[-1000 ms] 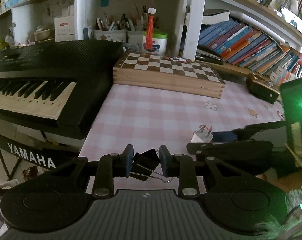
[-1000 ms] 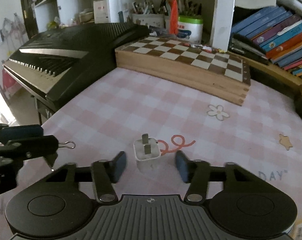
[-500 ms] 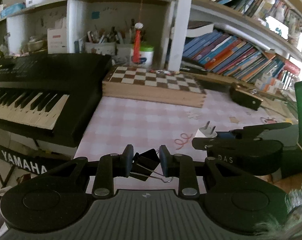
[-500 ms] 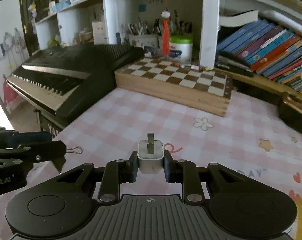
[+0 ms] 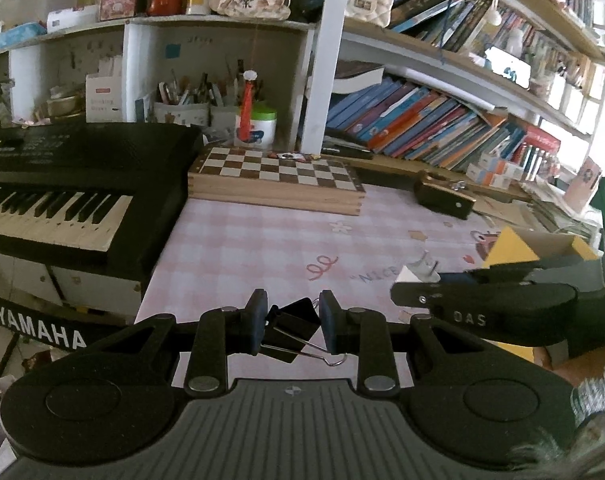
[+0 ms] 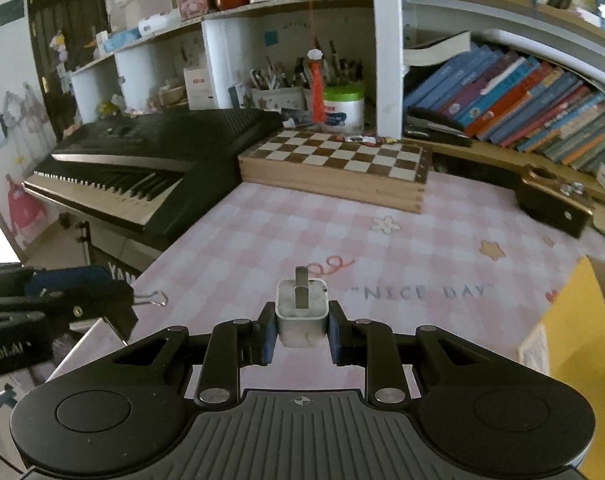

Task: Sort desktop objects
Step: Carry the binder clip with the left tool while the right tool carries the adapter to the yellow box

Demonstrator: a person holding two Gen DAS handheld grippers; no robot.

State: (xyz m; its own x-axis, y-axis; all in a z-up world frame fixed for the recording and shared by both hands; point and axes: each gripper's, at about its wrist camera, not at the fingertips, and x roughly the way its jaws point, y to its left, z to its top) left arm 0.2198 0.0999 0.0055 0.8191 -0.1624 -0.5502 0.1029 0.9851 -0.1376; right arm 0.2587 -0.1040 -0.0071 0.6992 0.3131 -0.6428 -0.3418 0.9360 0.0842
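While both grippers hang tilted down above the pink checked tablecloth (image 6: 262, 236), count 1 binder clip (image 5: 292, 330) and 1 white charger plug (image 6: 301, 312). Left gripper (image 5: 292, 326): pads clamped on the clip, wire handle sticking out right. Right gripper (image 6: 301, 330): pads pressed on the plug, 2 prongs forward. Left view alone shows the keyboard's YAMAHA lettering (image 5: 38, 330); right view alone reads "NICE DAY" in full. 1 chessboard (image 6: 334, 168) lies behind.
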